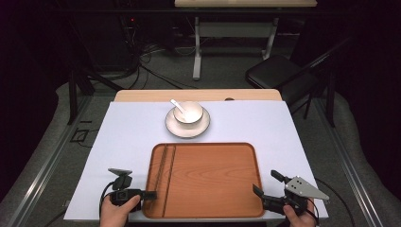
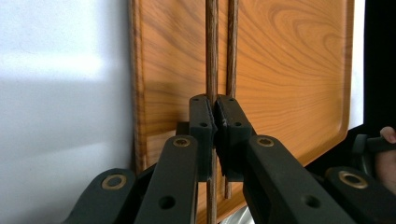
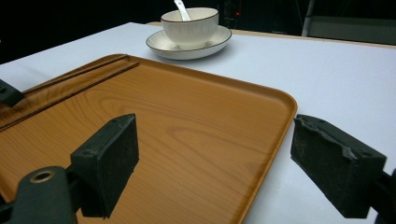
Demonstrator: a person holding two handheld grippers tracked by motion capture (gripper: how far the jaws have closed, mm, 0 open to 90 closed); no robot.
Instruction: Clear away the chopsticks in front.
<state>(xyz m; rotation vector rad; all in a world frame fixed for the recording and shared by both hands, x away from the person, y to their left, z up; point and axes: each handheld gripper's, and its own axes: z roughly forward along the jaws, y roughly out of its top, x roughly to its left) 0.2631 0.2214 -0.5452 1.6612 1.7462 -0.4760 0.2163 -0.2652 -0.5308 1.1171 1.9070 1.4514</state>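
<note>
Black jaws pinch slim wooden chopsticks (image 2: 211, 56), woodgrain tray (image 2: 289, 70).

— Where do the chopsticks (image 1: 166, 175) lie?
— On the tray (image 1: 213, 179), along its left side.
— And the bowl (image 1: 188, 112)?
— On the saucer (image 1: 187, 124) behind the tray, spoon (image 1: 178, 106) in it.

Bright overhead light on the table (image 1: 265, 123) — surroundings dark; near tool parts softly blurred.
</note>
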